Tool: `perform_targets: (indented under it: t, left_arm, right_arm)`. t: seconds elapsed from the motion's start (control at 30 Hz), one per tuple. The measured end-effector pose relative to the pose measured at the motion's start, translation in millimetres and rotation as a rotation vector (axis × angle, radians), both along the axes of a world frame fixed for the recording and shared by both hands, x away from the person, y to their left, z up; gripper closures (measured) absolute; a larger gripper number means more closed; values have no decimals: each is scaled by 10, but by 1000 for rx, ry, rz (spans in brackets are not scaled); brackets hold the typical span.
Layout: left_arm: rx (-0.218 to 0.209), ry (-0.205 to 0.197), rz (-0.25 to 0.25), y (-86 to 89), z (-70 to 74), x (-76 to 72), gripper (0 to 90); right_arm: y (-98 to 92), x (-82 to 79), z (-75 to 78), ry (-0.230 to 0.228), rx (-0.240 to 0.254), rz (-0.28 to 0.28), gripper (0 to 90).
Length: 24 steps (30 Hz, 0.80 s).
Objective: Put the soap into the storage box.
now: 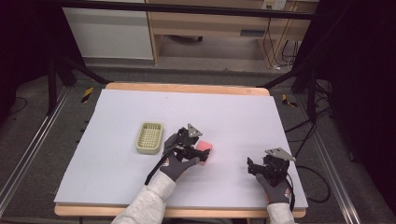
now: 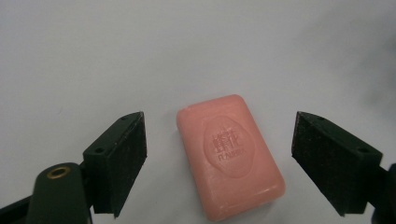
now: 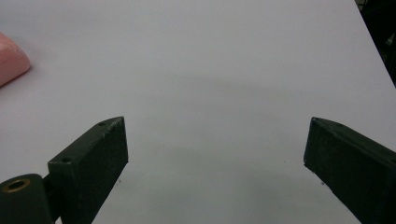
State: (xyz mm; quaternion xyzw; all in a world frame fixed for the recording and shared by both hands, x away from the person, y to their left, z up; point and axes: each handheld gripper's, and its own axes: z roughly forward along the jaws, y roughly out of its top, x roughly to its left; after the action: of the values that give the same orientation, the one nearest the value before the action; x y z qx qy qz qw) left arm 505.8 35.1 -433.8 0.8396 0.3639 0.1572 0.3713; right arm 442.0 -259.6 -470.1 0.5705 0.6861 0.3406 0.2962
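Squarely between the spread jaws of the left tool lies a pink bar of soap, flat on the pale surface with its stamped oval face up. In the left gripper view a clear strip of surface shows on each side of the bar, so neither pad touches it; the bar sits a little nearer the left-hand jaw and runs slantwise, its near end toward the lower right. The jaws stand wide and hold nothing.

From the high view the soap rests near the middle of the surface, just beyond the left tool, which partly covers it. The left hand, in a dark glove with a grey sleeve behind it, reaches in from the bottom edge and angles toward the upper right, with the tool tipped forward and down over the bar. A grey three-cornered plate rides on top of the tool.

Just to the left of that hand sits a small pale green basket, with a slotted floor, apart from the soap.

Well off to the right, the right hand holds the right tool low over bare surface, pointing left. Its jaws too are spread wide, with only bare surface between them in the right gripper view; a corner of the soap shows at that view's left edge.
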Motion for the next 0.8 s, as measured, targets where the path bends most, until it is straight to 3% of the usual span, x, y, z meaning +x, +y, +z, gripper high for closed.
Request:
perform_targets:
  t: [0.8]
  left_arm:
    - [63, 48, 11, -222, -244, 132, 174]
  right_arm:
    - [-4, 6, -8, 10, -1, 2, 66]
